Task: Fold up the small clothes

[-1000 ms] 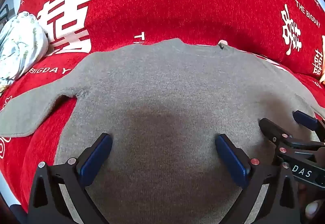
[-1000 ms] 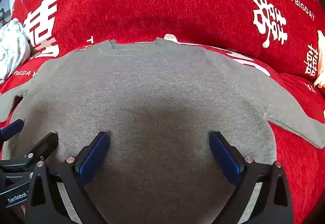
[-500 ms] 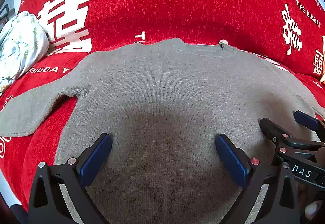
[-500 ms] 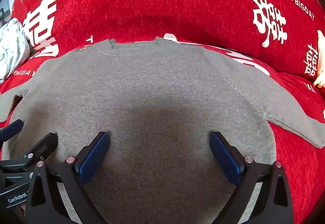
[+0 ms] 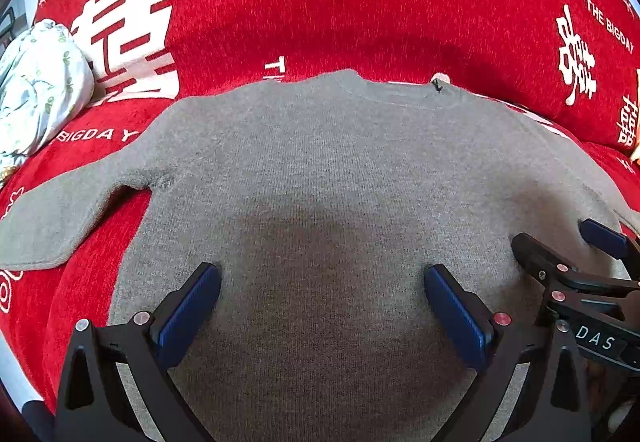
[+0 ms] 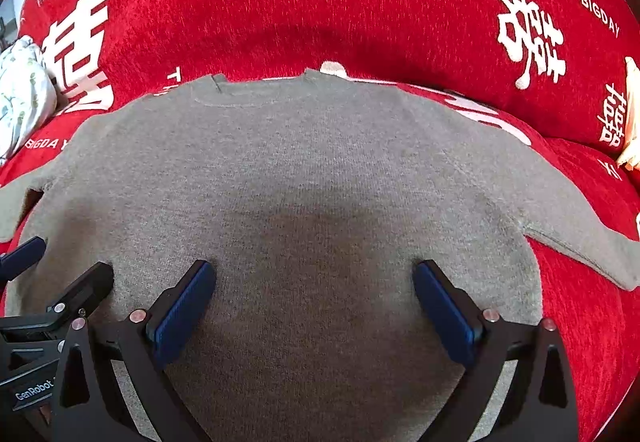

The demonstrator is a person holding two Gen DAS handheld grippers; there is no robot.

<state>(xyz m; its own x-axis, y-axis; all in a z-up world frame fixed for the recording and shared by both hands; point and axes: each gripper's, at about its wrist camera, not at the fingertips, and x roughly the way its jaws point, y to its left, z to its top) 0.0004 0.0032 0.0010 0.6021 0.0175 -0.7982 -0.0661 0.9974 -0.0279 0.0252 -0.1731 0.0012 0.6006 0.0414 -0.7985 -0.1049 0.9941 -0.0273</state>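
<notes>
Nothing shifted: flat grey knit sweater (image 5: 320, 169) under both wide-spread tools, left (image 5: 320, 302), right (image 6: 314, 298).

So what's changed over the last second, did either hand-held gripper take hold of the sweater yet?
Nothing visibly changed. The left hand-held gripper and the right hand-held gripper are both open over the sweater, gripping nothing. It lies flat on the red cover, sleeves spread, as before.
</notes>
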